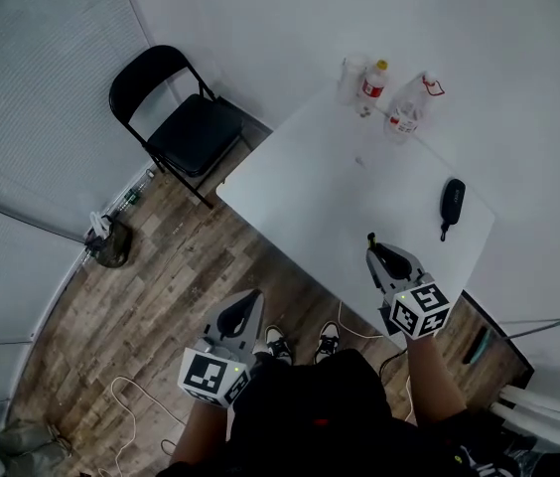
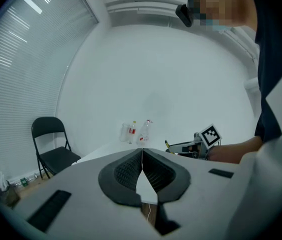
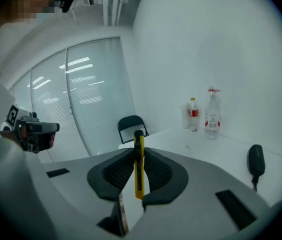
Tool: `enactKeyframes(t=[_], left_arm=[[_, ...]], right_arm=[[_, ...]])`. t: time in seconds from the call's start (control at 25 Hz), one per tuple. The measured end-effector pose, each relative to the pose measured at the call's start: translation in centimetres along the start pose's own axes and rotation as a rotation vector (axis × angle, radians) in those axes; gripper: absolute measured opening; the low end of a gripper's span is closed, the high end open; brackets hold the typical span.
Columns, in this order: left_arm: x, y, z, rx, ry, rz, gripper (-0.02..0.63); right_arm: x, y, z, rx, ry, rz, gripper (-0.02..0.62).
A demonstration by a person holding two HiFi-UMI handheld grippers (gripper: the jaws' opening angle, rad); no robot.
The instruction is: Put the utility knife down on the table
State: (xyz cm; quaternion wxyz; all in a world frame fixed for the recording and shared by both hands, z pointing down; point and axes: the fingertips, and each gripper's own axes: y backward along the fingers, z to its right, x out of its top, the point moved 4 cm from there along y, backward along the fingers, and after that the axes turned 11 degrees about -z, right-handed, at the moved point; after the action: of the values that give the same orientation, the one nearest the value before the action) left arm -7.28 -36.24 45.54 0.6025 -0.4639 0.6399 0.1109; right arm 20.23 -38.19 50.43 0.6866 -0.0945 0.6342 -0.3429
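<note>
Right tool (image 3: 138,153): clamping the utility knife (image 3: 139,176) edge-on between the pads, keeping it steady for lowering.
Knife position: hanging just over the near edge of the tabletop (image 1: 340,202), not yet resting on it.
Left tool (image 2: 142,151): pressing pads together on nothing, idling off the tabletop's near edge.
Likely next move: lowering onto bare tabletop, well short of the bottles (image 1: 404,109) at its far edge.

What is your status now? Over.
Right claw shut on yellow knife, above near edge of table. Left claw shut, empty. Bottles, black case far off.
</note>
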Motion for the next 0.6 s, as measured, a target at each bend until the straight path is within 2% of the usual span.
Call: enactKeyframes(t=[0.16, 0.24, 0.48, 0.6], left_arm=[[-0.2, -0.7, 0.1, 0.027, 0.015, -0.009, 0.023], [-0.5, -0.9, 0.1, 0.042, 0.027, -0.019, 0.024], [-1.0, -1.4, -0.1, 0.073, 0.040, -0.035, 0.025], [-1.0, -1.3, -0.1, 0.100, 0.036, -0.049, 0.023]], right_arm=[[-2.5, -4.2, 2.9, 0.023, -0.103, -0.117, 0.072], [-4.2, -6.4, 3.9, 0.014, -0.105, -0.200, 0.072], [-10.3, -12.3, 5.3, -0.019, 0.079, -0.493, 0.072], [-12.5, -13.6, 5.7, -0.009, 0.089, -0.585, 0.072]])
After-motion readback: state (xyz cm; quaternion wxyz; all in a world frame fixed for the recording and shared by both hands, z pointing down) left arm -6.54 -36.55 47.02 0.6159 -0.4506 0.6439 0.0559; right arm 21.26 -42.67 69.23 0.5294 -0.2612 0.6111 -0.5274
